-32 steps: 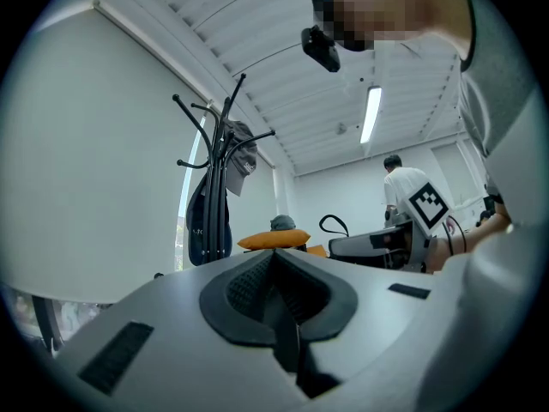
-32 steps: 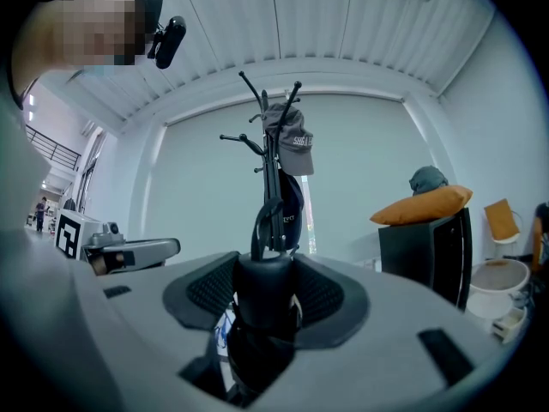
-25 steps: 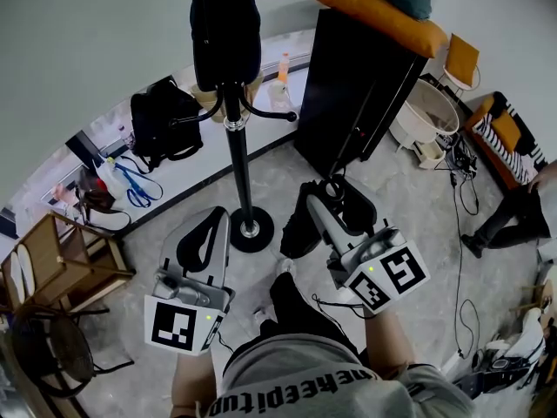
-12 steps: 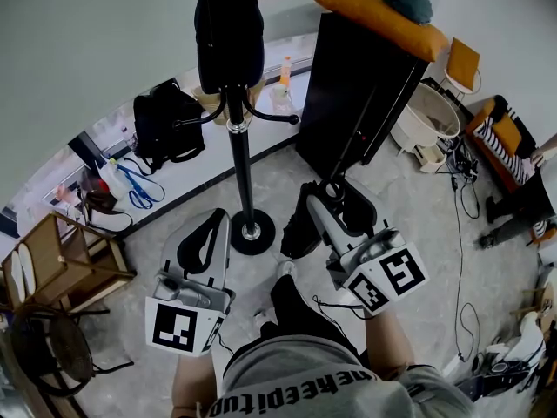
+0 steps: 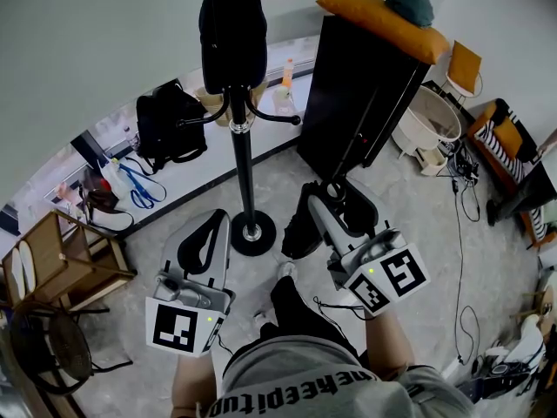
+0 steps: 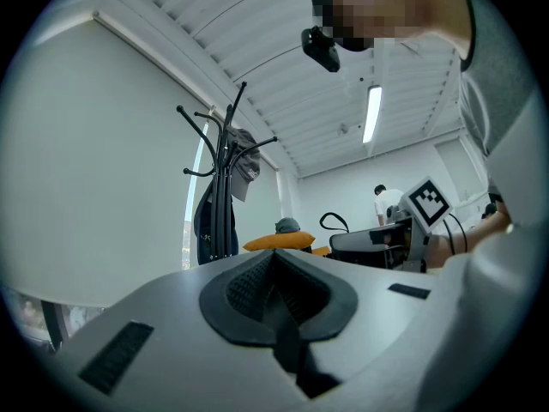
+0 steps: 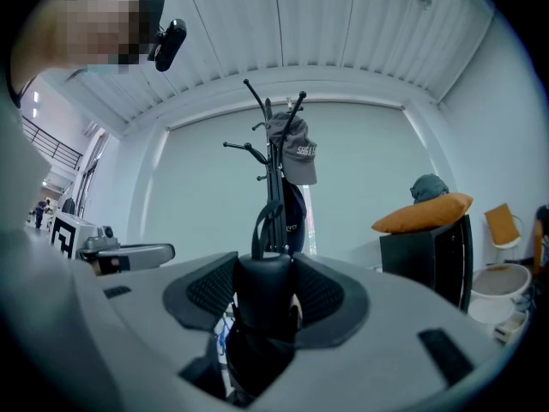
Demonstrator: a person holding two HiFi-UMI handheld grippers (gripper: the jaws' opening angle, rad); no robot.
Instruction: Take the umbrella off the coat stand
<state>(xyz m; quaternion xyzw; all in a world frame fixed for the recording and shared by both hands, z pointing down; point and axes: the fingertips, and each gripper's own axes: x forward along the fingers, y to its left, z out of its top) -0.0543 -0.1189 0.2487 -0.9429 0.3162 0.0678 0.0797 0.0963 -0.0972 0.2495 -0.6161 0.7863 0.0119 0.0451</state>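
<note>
Grippers unchanged since a second ago; person (image 5: 520, 200) at 3 o'clock drifted to the frame edge. Right gripper (image 5: 335, 200) pinches the black umbrella (image 7: 264, 307) by its handle, at 3 o'clock of the coat stand (image 5: 241, 172) base; left gripper (image 6: 276, 294) pads pressed together, empty. Cap (image 7: 300, 154) print unreadable; white bin (image 5: 406, 131) contents unclear.

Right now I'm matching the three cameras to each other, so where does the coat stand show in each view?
Head view: coat stand at top centre, its pole running down to a round base.
Left gripper view: left of centre.
Right gripper view: dead centre.
Shared landmark: the orange cushion on the black cabinet, right of the stand in every view.
</note>
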